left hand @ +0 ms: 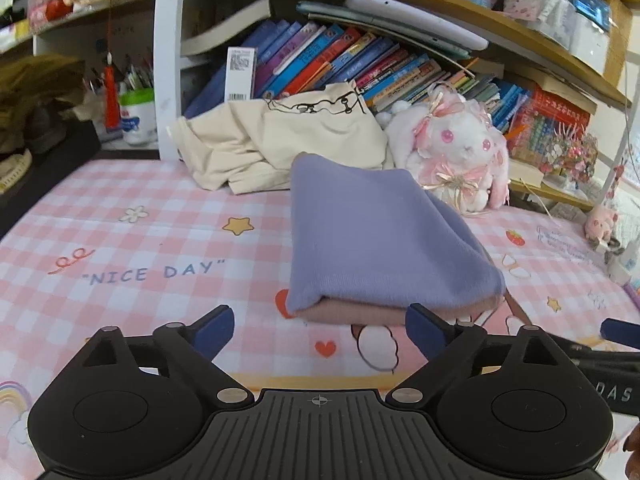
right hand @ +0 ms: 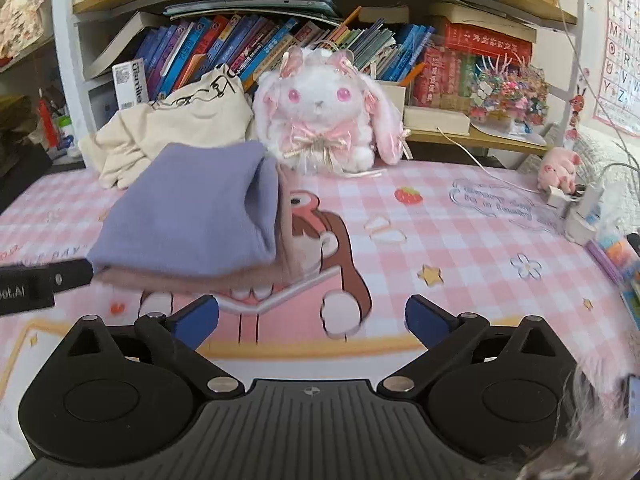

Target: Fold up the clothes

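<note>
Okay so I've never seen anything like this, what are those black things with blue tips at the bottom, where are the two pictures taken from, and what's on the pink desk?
Each picture comes from a wide-angle camera mounted on a hand-held claw; a person holds one in each hand. There is no robot arm. The black frame with blue tips at the bottom of each view is that claw itself: the left claw in the left wrist view, the right claw in the right wrist view. Both are open and hold nothing.

On the pink checked mat lies a folded purple garment stacked on a folded pink one. Behind it sits a crumpled cream garment, not yet folded, and a white plush rabbit. Shelves of books stand at the back.
</note>
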A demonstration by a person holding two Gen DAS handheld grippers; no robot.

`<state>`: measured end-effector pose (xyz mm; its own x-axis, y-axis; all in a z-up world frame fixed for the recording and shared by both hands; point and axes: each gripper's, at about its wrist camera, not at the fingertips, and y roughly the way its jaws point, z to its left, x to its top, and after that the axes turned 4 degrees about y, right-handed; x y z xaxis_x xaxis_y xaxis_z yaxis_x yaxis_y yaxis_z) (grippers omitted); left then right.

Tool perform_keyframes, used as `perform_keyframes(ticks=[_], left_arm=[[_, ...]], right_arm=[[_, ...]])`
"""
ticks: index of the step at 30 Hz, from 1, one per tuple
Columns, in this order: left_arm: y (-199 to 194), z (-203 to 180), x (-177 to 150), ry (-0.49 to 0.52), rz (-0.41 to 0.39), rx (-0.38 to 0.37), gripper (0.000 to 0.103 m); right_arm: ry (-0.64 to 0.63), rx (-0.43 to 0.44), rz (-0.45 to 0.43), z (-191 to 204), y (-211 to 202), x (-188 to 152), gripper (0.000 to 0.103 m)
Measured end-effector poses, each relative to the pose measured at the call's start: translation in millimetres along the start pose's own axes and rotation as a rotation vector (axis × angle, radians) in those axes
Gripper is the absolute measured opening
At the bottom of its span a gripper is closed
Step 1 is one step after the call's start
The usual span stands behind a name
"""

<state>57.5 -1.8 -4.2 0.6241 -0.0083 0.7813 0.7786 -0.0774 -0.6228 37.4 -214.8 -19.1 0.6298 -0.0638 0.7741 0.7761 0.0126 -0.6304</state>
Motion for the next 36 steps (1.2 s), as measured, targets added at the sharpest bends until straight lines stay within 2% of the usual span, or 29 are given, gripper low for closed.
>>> perform_keyframes(ticks=[6, 18, 26, 36], left_arm=[[-12.4, -8.1, -15.7, 0.036, 0.002, 0.034, 0.096], [-21.0, -9.7, -20.7, 0.037, 0.004, 0.025, 0.099], [-27.2, -11.4, -21.6, 0.045, -0.020, 0.045, 0.099], [-29.5, -11.1, -22.5, 0.042, -0.009, 0.051, 0.103]], right_arm=[[-0.054, -0.019, 0.004, 4.4, -9.5, -14.9, 0.103], [-0.024, -0.031, 0.035, 3.4, -12.7, -16.3, 0.103], [-0.021, -0.029, 0.035, 3.8, -16.9, -16.5, 0.103], [-0.016, -0.025, 0.052, 5.0, -19.5, -18.7, 0.103]])
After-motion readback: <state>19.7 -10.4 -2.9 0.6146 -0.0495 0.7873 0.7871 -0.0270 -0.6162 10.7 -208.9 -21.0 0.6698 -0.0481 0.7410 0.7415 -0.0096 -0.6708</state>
